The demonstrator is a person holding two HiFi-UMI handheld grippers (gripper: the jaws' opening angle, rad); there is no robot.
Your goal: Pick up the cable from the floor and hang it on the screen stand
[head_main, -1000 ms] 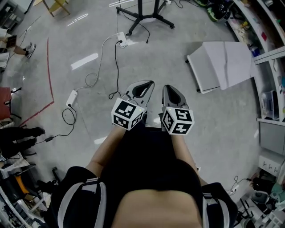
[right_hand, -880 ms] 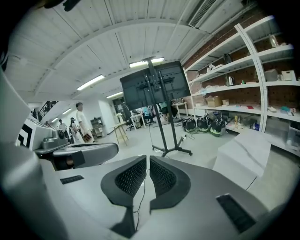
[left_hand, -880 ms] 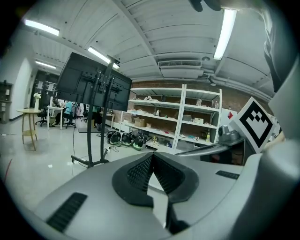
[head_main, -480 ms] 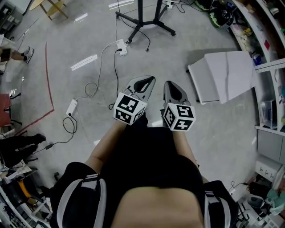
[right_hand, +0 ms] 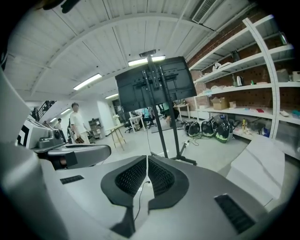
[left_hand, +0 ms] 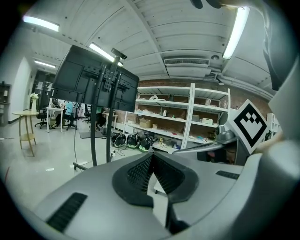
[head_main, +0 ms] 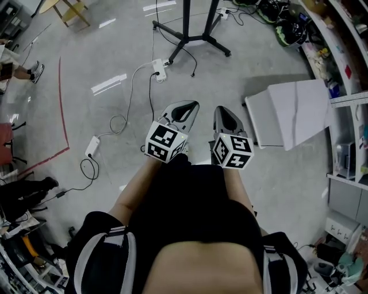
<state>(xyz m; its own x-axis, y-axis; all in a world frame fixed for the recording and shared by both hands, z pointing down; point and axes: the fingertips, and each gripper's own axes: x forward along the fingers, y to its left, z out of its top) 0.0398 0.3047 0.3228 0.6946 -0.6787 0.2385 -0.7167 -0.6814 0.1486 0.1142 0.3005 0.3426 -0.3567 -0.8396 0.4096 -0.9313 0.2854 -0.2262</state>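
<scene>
A thin cable (head_main: 127, 97) lies on the grey floor, running from a white power strip (head_main: 156, 70) down through loops to a white adapter (head_main: 92, 146). The screen stand's black legs (head_main: 190, 35) spread at the top of the head view. In the gripper views its pole carries dark screens (left_hand: 93, 82) (right_hand: 157, 82). My left gripper (head_main: 194, 104) and right gripper (head_main: 221, 109) are held side by side above the floor, short of the stand. Both are shut with nothing between the jaws. A stretch of cable shows through the gap under the right jaws (right_hand: 138, 201).
A white board (head_main: 290, 109) lies on the floor at the right, in front of cluttered shelves (head_main: 345, 63). Red tape (head_main: 63, 103) marks the floor at the left. A wooden stool (head_main: 72, 8) stands far left. A person (right_hand: 76, 123) stands in the distance.
The whole view has moved forward: the stand's legs, the power strip and the cable sit lower and nearer in the head view. Both grippers stay shut and side by side.
</scene>
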